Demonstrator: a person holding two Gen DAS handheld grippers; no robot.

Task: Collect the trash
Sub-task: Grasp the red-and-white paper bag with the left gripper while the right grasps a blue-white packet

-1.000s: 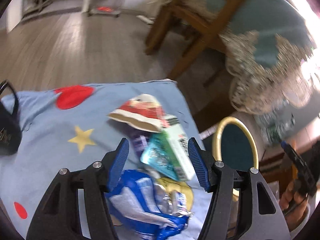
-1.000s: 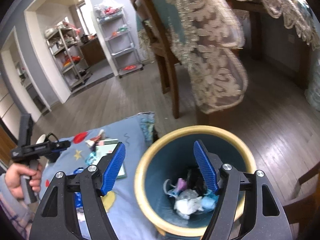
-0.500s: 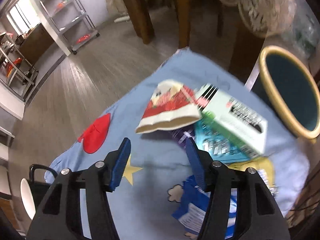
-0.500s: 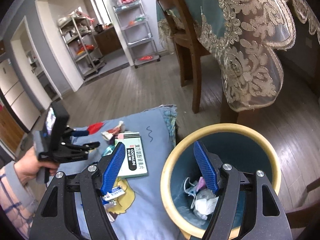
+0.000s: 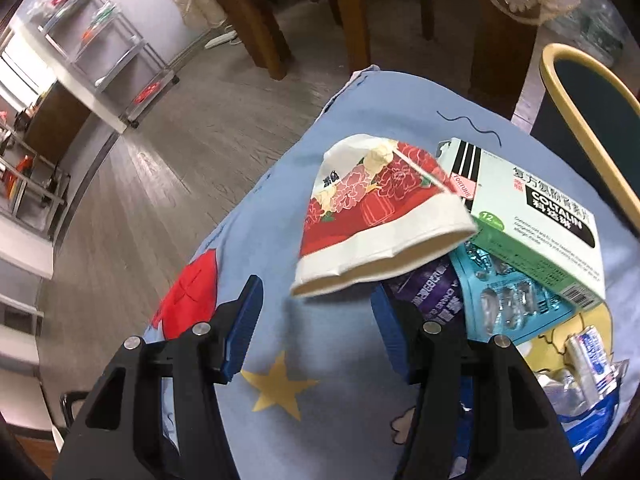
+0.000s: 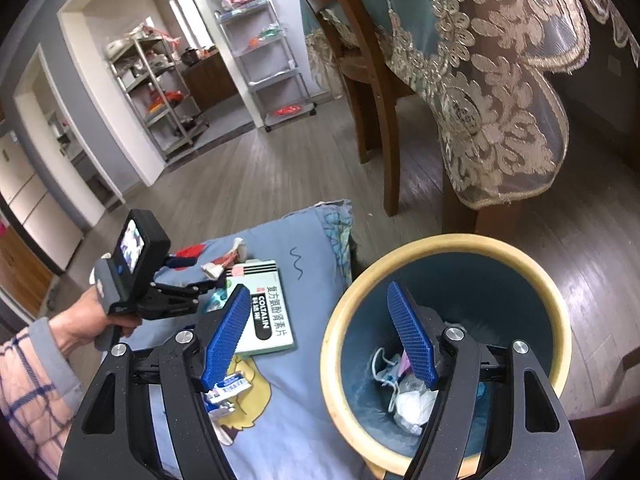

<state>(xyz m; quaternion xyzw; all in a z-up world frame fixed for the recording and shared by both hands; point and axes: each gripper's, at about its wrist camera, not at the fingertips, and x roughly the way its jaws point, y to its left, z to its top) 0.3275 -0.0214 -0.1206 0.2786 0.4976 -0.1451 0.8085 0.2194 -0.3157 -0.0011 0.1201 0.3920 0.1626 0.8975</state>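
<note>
A crushed red-and-white paper cup (image 5: pixel 372 216) lies on a blue cartoon cloth (image 5: pixel 280 420), resting on a green-white medicine box (image 5: pixel 532 216), a blue blister pack (image 5: pixel 508 304) and a purple wrapper (image 5: pixel 432 288). My left gripper (image 5: pixel 316 324) is open, just short of the cup's rim. My right gripper (image 6: pixel 316 336) is open and empty above the yellow-rimmed blue bin (image 6: pixel 348 308), which holds crumpled trash (image 6: pixel 404 396). The box (image 6: pixel 264 312) and the left gripper (image 6: pixel 184 300) also show in the right wrist view.
A blue snack bag (image 5: pixel 592 428) and a small foil wrapper (image 5: pixel 588 360) lie at the cloth's right. Wooden chair legs (image 6: pixel 384 128) and a lace-covered table (image 6: pixel 492 92) stand behind the bin. Metal shelves (image 6: pixel 272 56) stand at the far wall.
My left gripper swung from the box and blue bag toward the paper cup and moved closer to it. My right gripper stayed open over the bin, drifting slightly.
</note>
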